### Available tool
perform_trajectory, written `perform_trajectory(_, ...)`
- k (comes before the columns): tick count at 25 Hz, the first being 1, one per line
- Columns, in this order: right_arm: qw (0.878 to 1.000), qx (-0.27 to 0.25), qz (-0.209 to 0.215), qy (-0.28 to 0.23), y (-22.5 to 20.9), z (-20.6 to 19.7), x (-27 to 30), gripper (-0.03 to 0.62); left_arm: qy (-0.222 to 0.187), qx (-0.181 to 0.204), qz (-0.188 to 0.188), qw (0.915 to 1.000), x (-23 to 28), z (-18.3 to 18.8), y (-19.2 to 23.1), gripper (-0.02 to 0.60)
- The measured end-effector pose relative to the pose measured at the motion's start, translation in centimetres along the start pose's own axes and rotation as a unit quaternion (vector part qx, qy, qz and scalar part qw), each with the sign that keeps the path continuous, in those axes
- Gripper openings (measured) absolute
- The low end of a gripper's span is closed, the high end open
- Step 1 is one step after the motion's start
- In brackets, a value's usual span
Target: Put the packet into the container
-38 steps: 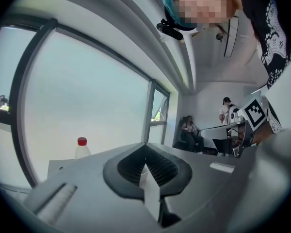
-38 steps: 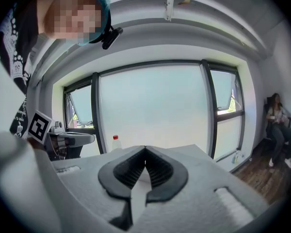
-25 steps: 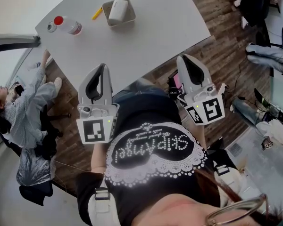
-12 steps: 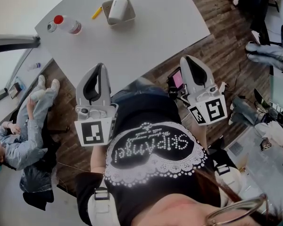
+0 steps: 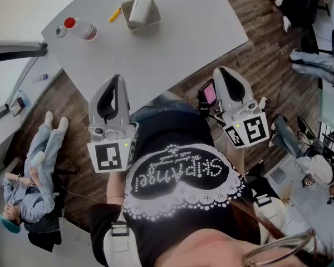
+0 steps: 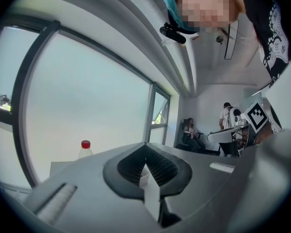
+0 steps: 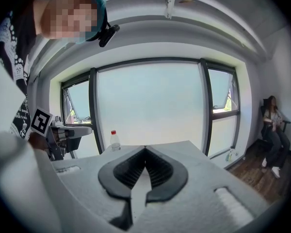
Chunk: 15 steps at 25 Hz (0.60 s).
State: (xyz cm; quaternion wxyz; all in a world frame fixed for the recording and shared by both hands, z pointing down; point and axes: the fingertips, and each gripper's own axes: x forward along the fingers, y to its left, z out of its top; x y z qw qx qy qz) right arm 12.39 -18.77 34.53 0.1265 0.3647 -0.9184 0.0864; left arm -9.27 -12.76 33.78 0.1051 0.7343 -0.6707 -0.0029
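A white packet lies inside the grey container at the far side of the white table. Both grippers are held low near the person's body, short of the table's near edge and far from the container. My left gripper is shut with nothing in it; in the left gripper view its jaws meet, pointing over the tabletop. My right gripper is also shut and empty, its jaws closed together in the right gripper view.
A clear bottle with a red cap lies on the table's far left, also seen upright-looking as the bottle and the bottle. A yellow pen lies beside the container. People sit on the wooden floor around the table.
Both grippers have stayed nearly still, shut. A person on the floor at the left has shifted lower in the head view.
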Motion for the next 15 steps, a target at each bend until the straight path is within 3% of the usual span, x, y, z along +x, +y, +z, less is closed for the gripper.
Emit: perform_trajectory(15, 1.0, -0.003, 0.002, -0.001, -0.09, 0.14, 0.45, 0.002, -0.003, -0.001, 0.001, 1.0, 0.36, 0.08, 0.24, 0.005)
